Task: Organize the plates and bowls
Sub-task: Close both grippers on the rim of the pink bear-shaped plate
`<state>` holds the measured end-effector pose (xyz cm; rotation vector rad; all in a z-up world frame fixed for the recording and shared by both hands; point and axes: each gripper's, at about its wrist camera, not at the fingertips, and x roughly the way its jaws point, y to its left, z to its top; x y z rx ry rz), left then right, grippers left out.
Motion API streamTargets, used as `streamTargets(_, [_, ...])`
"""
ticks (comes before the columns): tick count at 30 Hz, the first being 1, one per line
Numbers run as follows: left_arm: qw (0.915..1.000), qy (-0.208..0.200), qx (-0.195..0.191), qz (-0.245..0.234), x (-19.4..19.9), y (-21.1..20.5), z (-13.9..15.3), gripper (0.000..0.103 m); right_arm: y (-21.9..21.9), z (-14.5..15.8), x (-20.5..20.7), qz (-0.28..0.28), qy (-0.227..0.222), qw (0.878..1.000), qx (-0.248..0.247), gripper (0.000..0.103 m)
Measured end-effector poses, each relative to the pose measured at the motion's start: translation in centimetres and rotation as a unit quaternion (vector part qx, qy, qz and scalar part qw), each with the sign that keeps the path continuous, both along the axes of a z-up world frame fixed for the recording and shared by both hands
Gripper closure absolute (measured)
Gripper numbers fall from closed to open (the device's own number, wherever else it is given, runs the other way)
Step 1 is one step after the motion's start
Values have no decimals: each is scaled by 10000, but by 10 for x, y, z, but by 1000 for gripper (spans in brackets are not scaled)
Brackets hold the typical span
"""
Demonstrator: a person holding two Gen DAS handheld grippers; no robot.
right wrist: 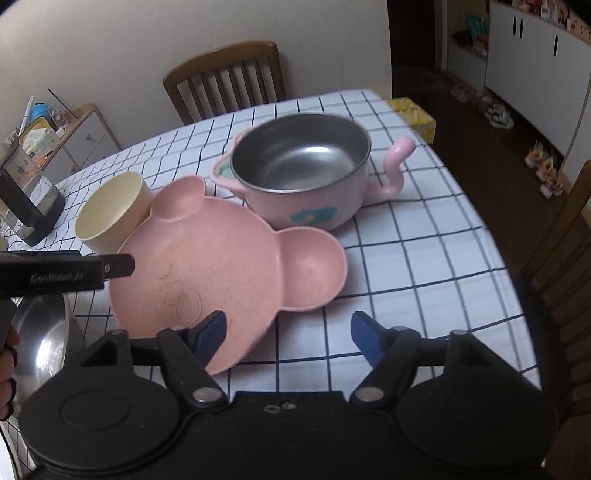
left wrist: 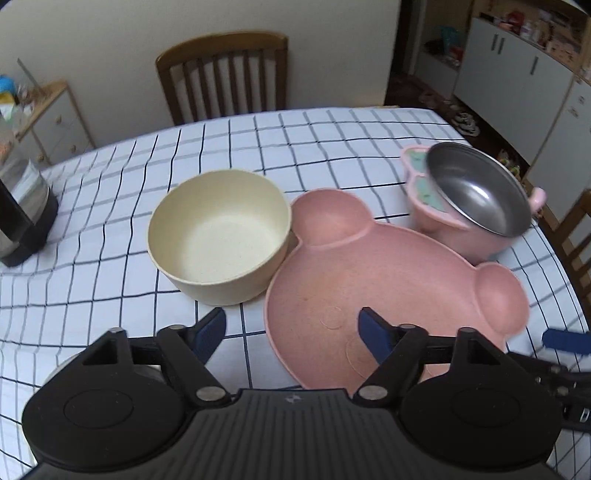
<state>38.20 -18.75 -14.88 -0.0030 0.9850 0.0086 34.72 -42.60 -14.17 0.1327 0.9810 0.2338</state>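
Here, a matte pink bear-shaped plate (left wrist: 369, 280) touches a speckled cream bowl (left wrist: 218, 236).

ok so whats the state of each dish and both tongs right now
cream bowl: upright, empty, against the plate's ear
pink plate: flat on the cloth, empty
steel bowl: upright, empty
left tongs: open, over the plate's edge, holding nothing
right tongs: open, holding nothing

A wooden chair (left wrist: 225, 74) stands against a cream wall (left wrist: 110, 33), white cabinets (left wrist: 517, 70) beyond.
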Motion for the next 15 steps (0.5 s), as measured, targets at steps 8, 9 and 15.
streamTargets(8, [9995,264,41,142,17,4,-15,56,8,-14,14,88,353,9991,203,54])
streamTargets(9, [9994,300,22,159,19,5,-16,62,8,-16,15,84,396,9989,242,57])
streamTargets(15, [9987,399,-118,300,26,10,-21,80,9,-21,20,42,647,9970,427,71])
